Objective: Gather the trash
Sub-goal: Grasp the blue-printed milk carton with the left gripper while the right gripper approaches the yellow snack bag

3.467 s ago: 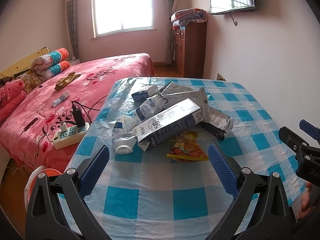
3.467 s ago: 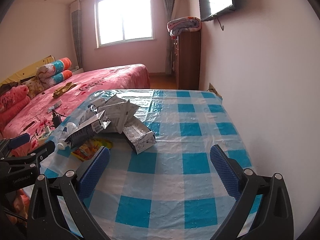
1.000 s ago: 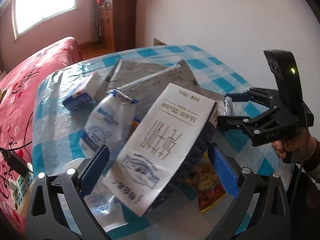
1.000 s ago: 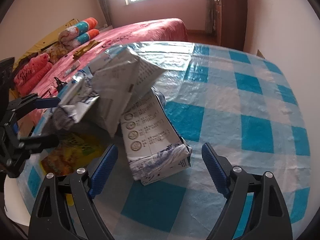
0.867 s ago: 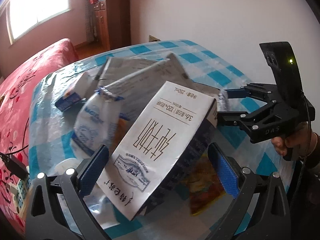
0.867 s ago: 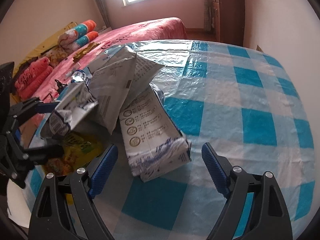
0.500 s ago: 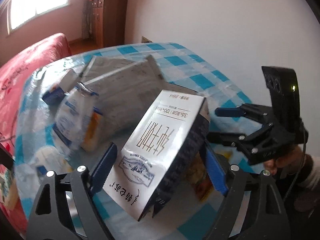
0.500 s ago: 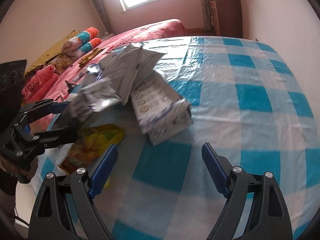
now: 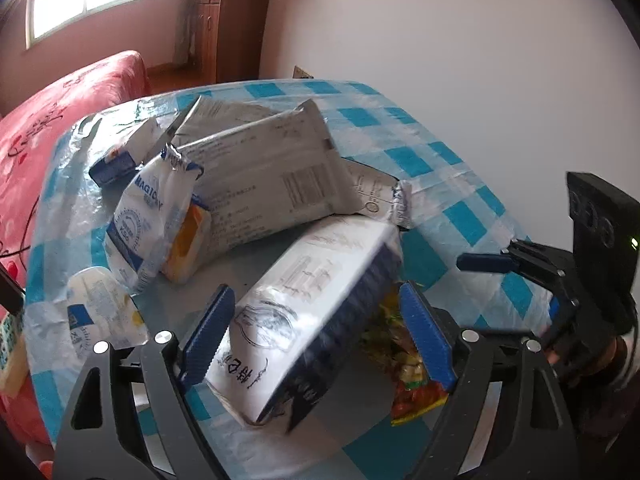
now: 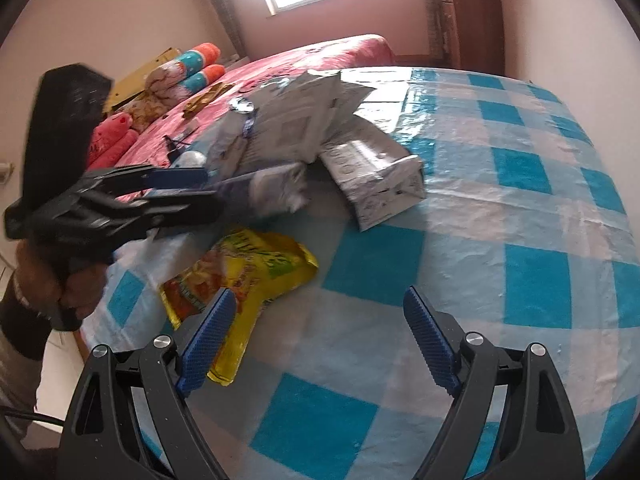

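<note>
A white and navy milk carton (image 9: 312, 312) hangs tilted and blurred above the checked table (image 10: 520, 240). My left gripper (image 9: 316, 290) is shut on it, though its jaws are opening slightly; from the right wrist view the left gripper (image 10: 192, 192) shows the carton's crumpled end (image 10: 276, 192) sticking out. A yellow snack bag (image 10: 248, 268) lies flat under the carton, also seen as the snack bag (image 9: 404, 356). My right gripper (image 10: 318, 296) hovers open over the cloth, empty, its left finger beside the bag. Behind lie grey packets (image 9: 260, 168), a white pouch (image 9: 148, 216), a small bottle (image 9: 96, 304) and a second carton (image 10: 372, 176).
A red bed (image 9: 48, 120) runs along the table's left side, with rolled bedding (image 10: 192, 64) on it. A wooden cabinet (image 9: 228, 20) stands at the back, and a white wall (image 9: 440, 40) closes the right. The table's near edge is by the person's hand (image 10: 60, 280).
My left jaws narrowed onto the milk carton, raised it, and it now tilts lower in the grip. My right gripper backed away from the second carton toward the snack bag.
</note>
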The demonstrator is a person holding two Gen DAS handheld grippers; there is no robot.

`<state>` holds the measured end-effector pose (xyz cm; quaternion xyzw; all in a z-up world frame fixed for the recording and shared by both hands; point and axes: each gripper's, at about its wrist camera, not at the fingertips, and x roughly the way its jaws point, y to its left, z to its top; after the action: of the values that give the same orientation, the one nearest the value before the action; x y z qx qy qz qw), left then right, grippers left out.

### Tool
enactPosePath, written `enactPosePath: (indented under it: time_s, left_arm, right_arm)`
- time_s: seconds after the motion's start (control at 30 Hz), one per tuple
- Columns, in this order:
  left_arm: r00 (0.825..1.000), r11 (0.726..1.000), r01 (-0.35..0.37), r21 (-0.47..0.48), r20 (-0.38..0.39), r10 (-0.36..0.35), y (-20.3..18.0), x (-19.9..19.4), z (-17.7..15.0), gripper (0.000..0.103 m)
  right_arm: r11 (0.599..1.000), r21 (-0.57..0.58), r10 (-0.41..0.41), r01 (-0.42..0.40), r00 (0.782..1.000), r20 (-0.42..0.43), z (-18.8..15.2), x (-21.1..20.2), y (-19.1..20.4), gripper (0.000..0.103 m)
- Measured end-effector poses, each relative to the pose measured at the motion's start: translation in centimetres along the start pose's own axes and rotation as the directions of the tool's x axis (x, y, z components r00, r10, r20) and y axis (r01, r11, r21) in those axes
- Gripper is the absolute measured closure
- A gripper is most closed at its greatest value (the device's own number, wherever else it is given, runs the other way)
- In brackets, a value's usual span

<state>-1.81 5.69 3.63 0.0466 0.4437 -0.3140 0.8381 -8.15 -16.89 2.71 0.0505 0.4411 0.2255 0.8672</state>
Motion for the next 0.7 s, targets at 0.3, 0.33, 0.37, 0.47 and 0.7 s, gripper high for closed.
enactPosePath:
  time_s: [0.3, 0.33, 0.37, 0.47, 0.7]
  left_arm:
    - [0.999, 0.995, 0.048, -0.085, -0.015, -0.049, 1.1, 0.8, -0.6, 0.018]
    - [0.999, 0.996, 0.039, -0.080, -0.016, -0.040, 0.8, 0.7, -0.7, 0.018]
    - [1.000, 0.997, 0.024, -0.074, -0.013, -0.025, 0.7, 0.5, -0.8, 0.018]
    - [1.000, 0.997, -0.014, -0.073, 0.014, 0.015, 0.5, -0.1, -0.8, 0.028]
    - [0.998, 0.996, -0.066, -0.063, 0.000, 0.066, 0.1, 0.2, -0.8, 0.042]
  right_arm:
    - [0.992, -0.077, 0.095, -0.096, 0.995, -0.018, 0.1, 0.7, 2.3, 0.018]
    - [0.991, -0.077, 0.110, -0.112, 0.994, -0.019, 0.2, 0.9, 2.6, 0.018]
    - [0.989, -0.081, 0.120, -0.121, 0.993, -0.019, 0.2, 1.1, 2.7, 0.018]
    - [0.986, -0.114, 0.118, -0.119, 0.993, -0.019, 0.3, 1.7, 3.3, 0.014]
    - [0.981, -0.156, 0.115, -0.119, 0.993, -0.034, 1.0, 3.3, 4.2, 0.014]
